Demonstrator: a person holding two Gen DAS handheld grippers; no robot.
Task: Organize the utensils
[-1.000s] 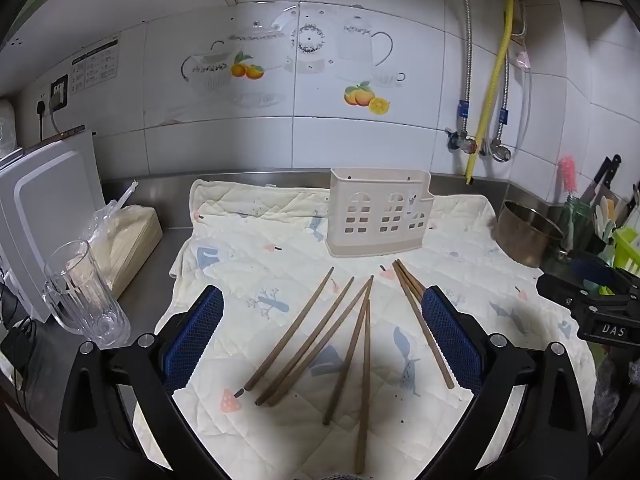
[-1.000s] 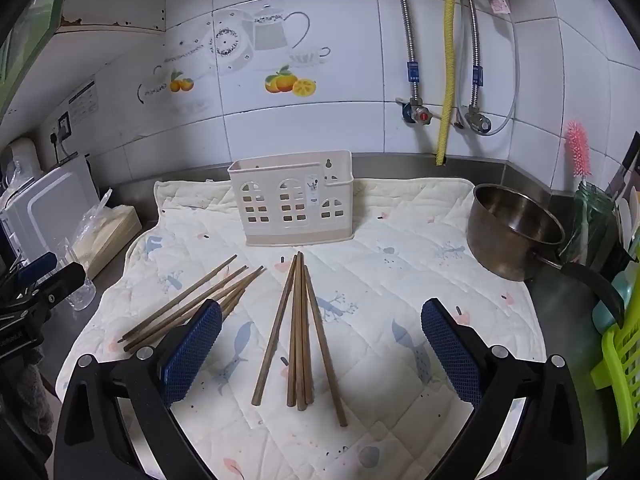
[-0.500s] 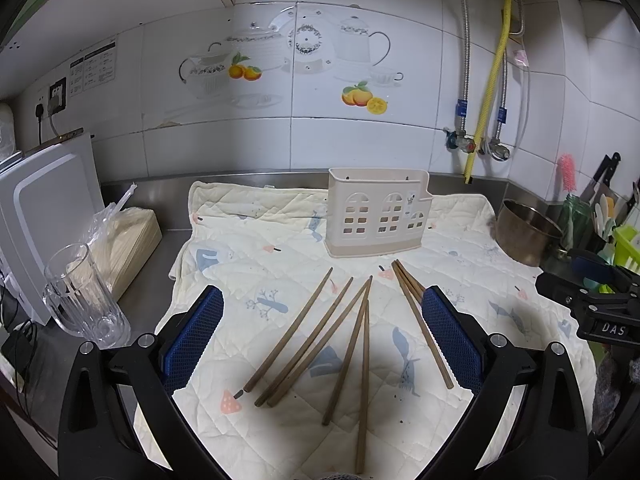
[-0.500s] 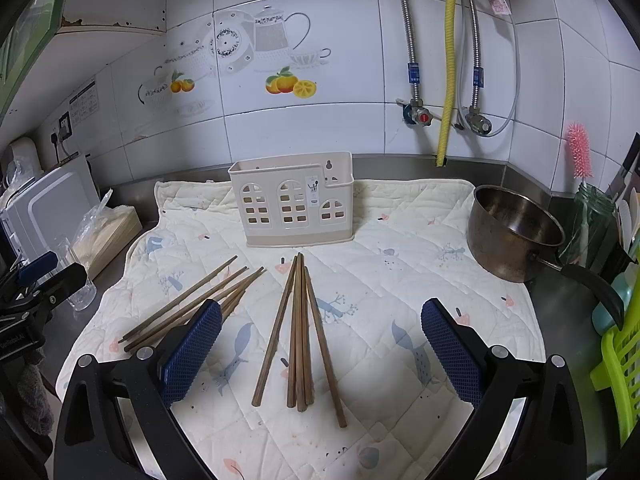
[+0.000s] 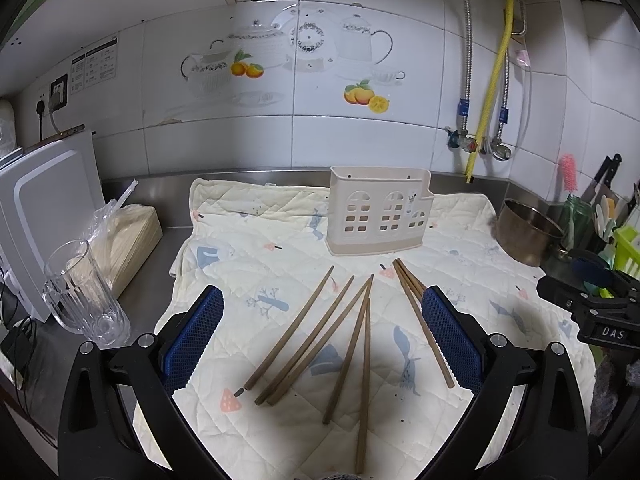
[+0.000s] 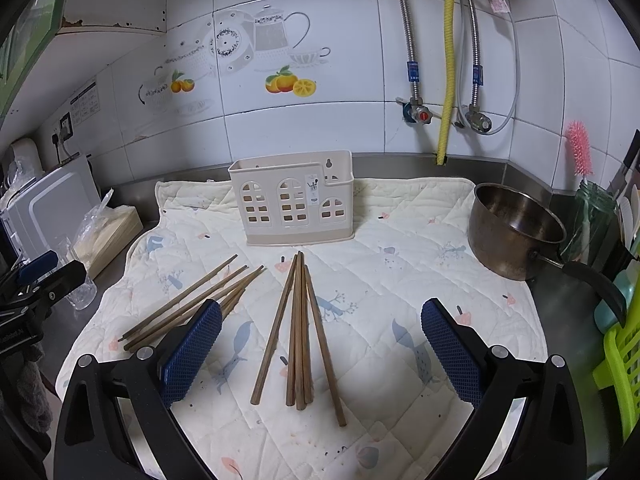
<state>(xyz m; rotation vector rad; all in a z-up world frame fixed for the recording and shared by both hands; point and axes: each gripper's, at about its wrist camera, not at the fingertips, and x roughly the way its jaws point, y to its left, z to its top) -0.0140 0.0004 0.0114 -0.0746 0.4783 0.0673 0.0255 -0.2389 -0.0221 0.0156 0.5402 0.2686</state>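
Several brown wooden chopsticks lie in two loose groups on a quilted cloth. The left group (image 5: 316, 340) lies between my left gripper's fingers; it also shows in the right wrist view (image 6: 192, 304). The right group (image 6: 298, 332) lies between my right gripper's fingers; it also shows in the left wrist view (image 5: 420, 316). A beige plastic utensil holder (image 5: 380, 216) (image 6: 294, 198) stands upright and looks empty behind them. My left gripper (image 5: 322, 340) and right gripper (image 6: 320, 354) are open, empty, hovering above the cloth.
A glass tumbler (image 5: 82, 292) and a wrapped packet (image 5: 124, 236) stand left of the cloth (image 5: 248, 240). A steel saucepan (image 6: 516, 228) sits at the right, with a green rack (image 6: 620, 364) and a brush jar (image 6: 588, 208) beyond it. Tiled wall and pipes stand behind.
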